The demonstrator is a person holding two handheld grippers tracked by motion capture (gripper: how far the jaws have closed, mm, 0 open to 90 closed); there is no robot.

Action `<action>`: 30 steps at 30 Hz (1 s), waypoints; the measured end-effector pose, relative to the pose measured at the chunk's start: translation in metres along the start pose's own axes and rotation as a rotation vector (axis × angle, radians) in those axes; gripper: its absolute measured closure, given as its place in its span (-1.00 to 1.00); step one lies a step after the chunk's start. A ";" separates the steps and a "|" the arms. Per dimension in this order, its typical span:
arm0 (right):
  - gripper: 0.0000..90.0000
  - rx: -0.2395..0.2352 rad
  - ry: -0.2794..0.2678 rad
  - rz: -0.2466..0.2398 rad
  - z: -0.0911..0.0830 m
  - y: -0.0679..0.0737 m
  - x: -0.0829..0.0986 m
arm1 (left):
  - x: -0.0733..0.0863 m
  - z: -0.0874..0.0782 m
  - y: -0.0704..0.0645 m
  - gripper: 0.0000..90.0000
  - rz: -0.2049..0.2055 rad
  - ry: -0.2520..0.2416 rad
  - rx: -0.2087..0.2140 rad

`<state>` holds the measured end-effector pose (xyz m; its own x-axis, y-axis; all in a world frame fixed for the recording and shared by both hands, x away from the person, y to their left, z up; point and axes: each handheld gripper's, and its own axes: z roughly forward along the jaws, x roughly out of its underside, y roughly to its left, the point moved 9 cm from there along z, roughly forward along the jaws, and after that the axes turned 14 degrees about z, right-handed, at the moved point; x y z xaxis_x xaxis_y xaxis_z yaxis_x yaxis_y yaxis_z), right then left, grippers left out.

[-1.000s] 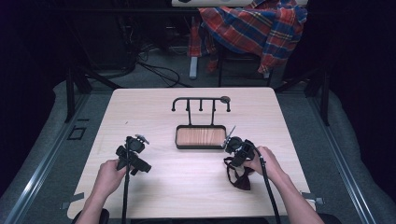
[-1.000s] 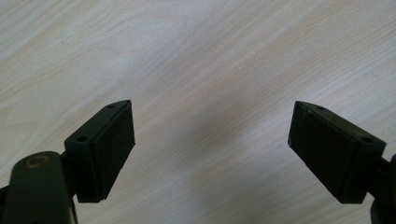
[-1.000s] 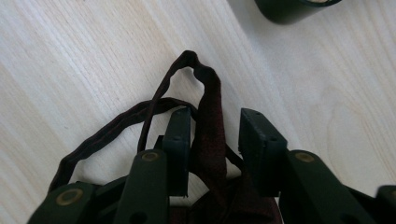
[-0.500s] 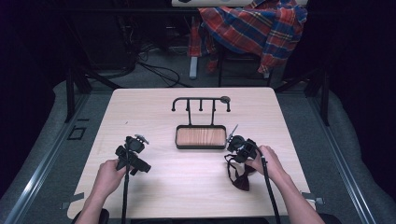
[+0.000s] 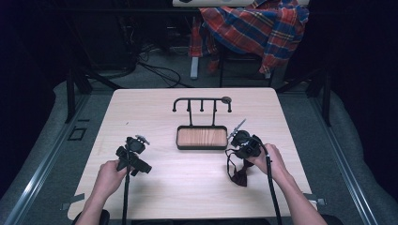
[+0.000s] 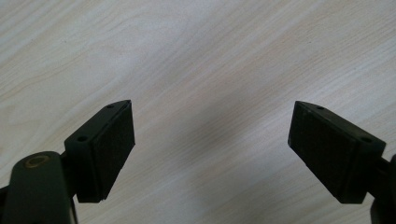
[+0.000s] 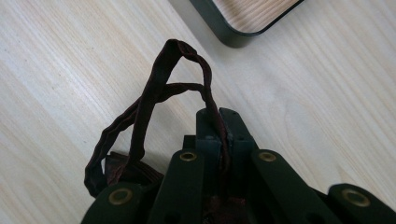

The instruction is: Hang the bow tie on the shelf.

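A dark maroon bow tie [image 5: 240, 176] lies on the table near the right front, and its thin strap [image 7: 154, 88] loops upward. My right gripper [image 5: 233, 148] [image 7: 219, 126] is shut on that strap, just right of the wooden tray. The loop stands free ahead of the jaws. My left gripper [image 5: 135, 143] [image 6: 210, 135] is held low over bare tabletop at the left. Its jaws stand wide apart with nothing between them.
A black hook rack [image 5: 202, 101] rises from a dark-rimmed wooden tray [image 5: 202, 137] [image 7: 243, 18] at the table's middle. A plaid cloth [image 5: 256, 28] hangs over a chair beyond the far edge. The light wood table [image 5: 187, 187] is bare in front.
The right gripper has shifted very slightly with the strap in it. The left gripper has stayed where it was.
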<state>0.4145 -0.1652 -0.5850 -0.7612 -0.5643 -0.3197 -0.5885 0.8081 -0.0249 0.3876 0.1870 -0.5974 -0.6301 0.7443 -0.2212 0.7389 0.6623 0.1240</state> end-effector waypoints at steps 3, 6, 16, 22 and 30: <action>0.94 -0.004 -0.016 0.008 -0.003 0.000 -0.002 | 0.000 0.000 0.000 -0.67 0.002 0.001 0.000; 0.94 -0.013 -0.033 0.023 -0.008 0.000 -0.004 | 0.000 0.000 0.000 -0.67 0.002 0.001 -0.001; 0.94 -0.013 -0.084 0.046 -0.022 -0.001 -0.010 | 0.000 0.000 0.000 -0.67 -0.002 -0.002 0.000; 0.94 -0.009 -0.118 0.051 -0.029 -0.001 -0.014 | -0.001 0.000 -0.001 -0.67 -0.003 -0.002 0.002; 0.94 -0.007 -0.169 0.050 -0.038 0.001 -0.020 | -0.002 -0.001 -0.001 -0.67 0.001 -0.019 0.010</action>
<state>0.4191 -0.1598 -0.5425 -0.7332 -0.4869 -0.4748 -0.5538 0.8327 0.0013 0.3881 0.1849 -0.5962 -0.6249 0.7430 -0.2397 0.7418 0.6608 0.1143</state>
